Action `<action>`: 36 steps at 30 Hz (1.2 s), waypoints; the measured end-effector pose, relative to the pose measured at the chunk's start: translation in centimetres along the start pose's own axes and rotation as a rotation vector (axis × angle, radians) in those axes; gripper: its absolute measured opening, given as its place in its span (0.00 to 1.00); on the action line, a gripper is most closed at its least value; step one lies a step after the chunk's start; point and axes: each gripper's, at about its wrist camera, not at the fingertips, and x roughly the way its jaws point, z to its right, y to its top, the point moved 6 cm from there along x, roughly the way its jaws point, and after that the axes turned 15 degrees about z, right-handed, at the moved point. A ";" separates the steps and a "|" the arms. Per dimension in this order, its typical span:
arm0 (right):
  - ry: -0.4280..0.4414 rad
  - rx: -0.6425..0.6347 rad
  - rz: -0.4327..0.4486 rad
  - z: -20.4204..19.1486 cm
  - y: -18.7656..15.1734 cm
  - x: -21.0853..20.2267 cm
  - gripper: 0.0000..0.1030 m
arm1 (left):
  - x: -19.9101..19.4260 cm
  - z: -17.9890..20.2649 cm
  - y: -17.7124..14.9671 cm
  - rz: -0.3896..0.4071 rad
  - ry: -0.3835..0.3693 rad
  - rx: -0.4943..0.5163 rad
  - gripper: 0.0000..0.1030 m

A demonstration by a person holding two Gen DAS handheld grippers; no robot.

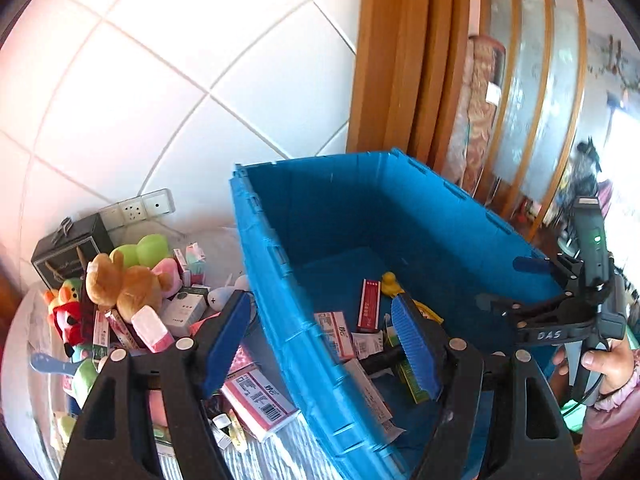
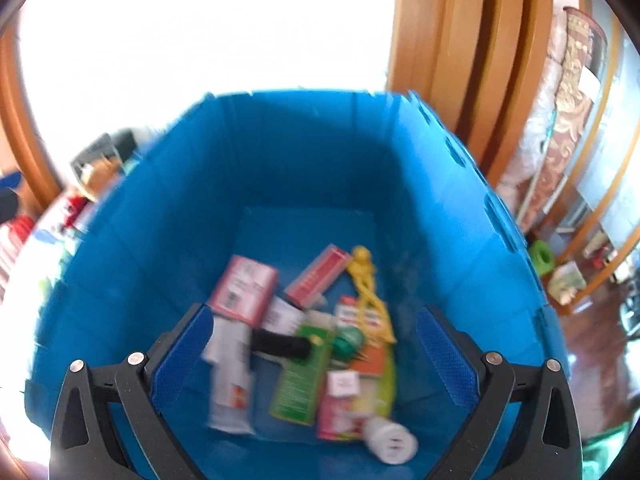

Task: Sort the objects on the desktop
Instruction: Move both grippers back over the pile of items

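Your left gripper (image 1: 324, 340) stands open and holds nothing; the left wall of the blue crate (image 1: 280, 280) passes between its two blue pads. Your right gripper (image 2: 312, 344) is open very wide above the crate floor, also empty. Below it, in the lower centre of the right wrist view, lies a blurred heap of small boxes (image 2: 296, 344). A green box (image 2: 300, 376) lies with its long axis running from the lower centre up to the right, and a black tube (image 2: 280, 345) lies almost across the frame. A yellow toy (image 2: 366, 280) stretches up toward the back wall.

In the lower left of the left wrist view, outside the crate, a brown plush bear (image 1: 124, 284) and more boxes lie on a white cloth (image 1: 224, 236). Behind them is a white tiled wall (image 1: 180, 80), and a wooden frame (image 1: 392, 60) in the upper right.
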 end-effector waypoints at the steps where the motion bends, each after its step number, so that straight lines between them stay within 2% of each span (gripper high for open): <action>1: 0.011 0.008 0.029 -0.9 0.5 -0.6 1.00 | -0.3 -1.2 -0.6 -0.005 0.012 -0.014 0.70; 6: 0.103 0.020 0.181 -7.0 2.8 -3.5 1.00 | -2.0 -7.0 -4.0 -0.032 0.061 -0.071 0.70; 10: 0.216 0.037 0.285 -12.9 4.5 -5.9 1.00 | -4.5 -12.6 -6.3 0.000 0.171 -0.123 0.70; 12: 0.239 0.042 0.328 -15.7 5.2 -6.7 1.00 | -5.8 -15.3 -7.4 0.015 0.235 -0.135 0.70; 16: 0.291 0.036 0.355 -21.3 5.1 -7.0 1.00 | -8.3 -21.0 -10.4 0.003 0.348 -0.163 0.70; 20: 0.371 -0.008 0.336 -27.5 3.9 -6.0 1.00 | -11.0 -26.2 -13.8 -0.009 0.477 -0.149 0.70; 24: 0.397 -0.082 0.291 -32.8 1.5 -3.7 1.00 | -13.3 -31.5 -18.3 -0.078 0.554 -0.199 0.70; 28: 0.408 -0.086 0.161 -35.8 -2.2 0.3 1.00 | -15.8 -37.5 -23.8 -0.163 0.648 -0.250 0.70; 31: 0.381 -0.099 0.068 -37.1 -5.2 3.2 1.00 | -17.4 -40.9 -27.3 -0.203 0.696 -0.278 0.70; 36: 0.339 -0.091 -0.089 -38.7 -9.9 7.8 1.00 | -17.6 -45.2 -31.2 -0.246 0.697 -0.336 0.70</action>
